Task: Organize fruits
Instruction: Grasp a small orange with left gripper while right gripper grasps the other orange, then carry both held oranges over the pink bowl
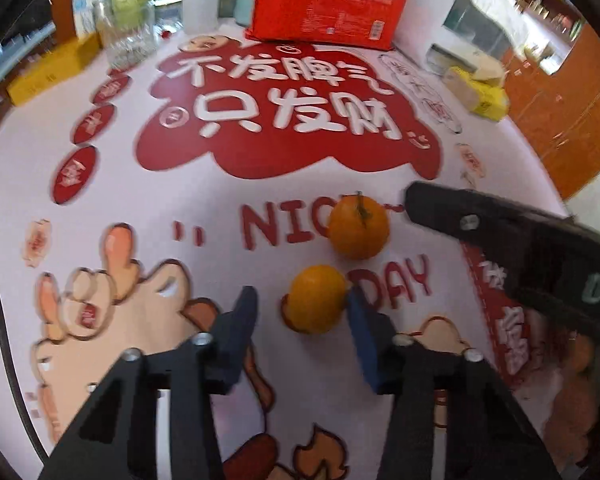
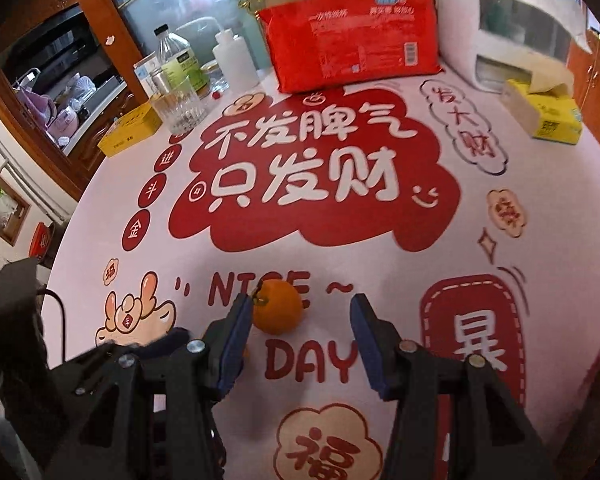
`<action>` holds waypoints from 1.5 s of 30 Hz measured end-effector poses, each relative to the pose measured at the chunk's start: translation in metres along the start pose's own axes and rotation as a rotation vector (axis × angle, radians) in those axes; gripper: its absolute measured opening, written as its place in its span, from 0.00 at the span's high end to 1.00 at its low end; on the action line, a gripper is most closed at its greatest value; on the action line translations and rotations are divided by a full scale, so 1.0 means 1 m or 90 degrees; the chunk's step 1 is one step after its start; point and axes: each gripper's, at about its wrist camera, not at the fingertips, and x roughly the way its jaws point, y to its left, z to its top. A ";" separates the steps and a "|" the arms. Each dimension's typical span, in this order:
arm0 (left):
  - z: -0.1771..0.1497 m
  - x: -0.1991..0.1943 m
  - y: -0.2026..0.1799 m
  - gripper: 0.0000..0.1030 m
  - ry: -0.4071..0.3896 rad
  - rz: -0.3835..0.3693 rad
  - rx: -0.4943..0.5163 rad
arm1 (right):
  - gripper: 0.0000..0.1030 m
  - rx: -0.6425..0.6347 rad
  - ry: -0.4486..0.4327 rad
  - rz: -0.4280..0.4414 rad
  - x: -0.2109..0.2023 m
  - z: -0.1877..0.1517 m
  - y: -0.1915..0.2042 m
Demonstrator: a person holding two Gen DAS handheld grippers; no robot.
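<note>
Left wrist view looks down on a printed surface (image 1: 220, 200) with two oranges near its middle. Take the word "DAY" (image 1: 396, 284) printed there as your landmark. The near orange (image 1: 316, 298) lies just left of that word, and your left gripper (image 1: 302, 304) has it between the jaws: the right pad (image 1: 360, 320) touches the fruit's side, while the left pad (image 1: 242, 312) stands clear of it with bare print showing in the gap, so the fruit is not clamped. The stemmed orange (image 1: 358, 226) sits just above "DAY", apart from the near one, stalk tilted upward.

From the right wrist view, your right gripper (image 2: 296, 320) is about half open above the same word (image 2: 312, 360), and it holds nothing. The stemmed orange (image 2: 278, 306) rests on the surface (image 2: 380, 256) between its jaws, against the left pad (image 2: 236, 332) and well apart from the right pad (image 2: 366, 336).

Far beyond "DAY", at the back edge, stands a red packet (image 2: 352, 44), with a clear tumbler (image 2: 178, 106) and a yellow box (image 2: 130, 130) to its left, and an open yellow carton (image 2: 544, 114) to its right.
</note>
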 end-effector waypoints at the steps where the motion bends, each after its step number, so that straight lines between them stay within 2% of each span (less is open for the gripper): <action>1: 0.000 -0.001 0.001 0.73 -0.003 -0.018 -0.004 | 0.50 -0.001 0.005 0.005 0.004 0.000 0.002; 5: -0.003 -0.005 0.005 0.74 -0.016 0.013 0.007 | 0.50 -0.009 0.018 0.017 0.016 0.000 0.009; 9: -0.003 -0.012 0.026 0.74 -0.015 0.027 -0.025 | 0.50 -0.021 0.032 0.019 0.028 0.000 0.018; 16: -0.003 -0.029 0.062 0.74 -0.021 0.053 -0.085 | 0.51 -0.049 0.054 -0.019 0.050 -0.001 0.030; 19: -0.004 -0.035 0.068 0.74 -0.026 0.062 -0.092 | 0.61 -0.058 0.059 -0.050 0.056 -0.002 0.032; 25: -0.005 -0.045 0.064 0.74 -0.027 0.073 -0.085 | 0.62 -0.062 0.057 -0.052 0.050 -0.004 0.033; 30: -0.007 -0.064 0.046 0.74 -0.038 0.082 -0.051 | 0.62 -0.071 0.039 -0.032 0.021 -0.017 0.037; 36: -0.015 -0.089 0.012 0.74 -0.045 0.076 -0.002 | 0.62 -0.070 0.025 -0.013 -0.025 -0.049 0.031; 45: -0.036 -0.105 -0.082 0.74 -0.037 0.042 0.105 | 0.62 -0.029 -0.021 -0.006 -0.100 -0.099 -0.010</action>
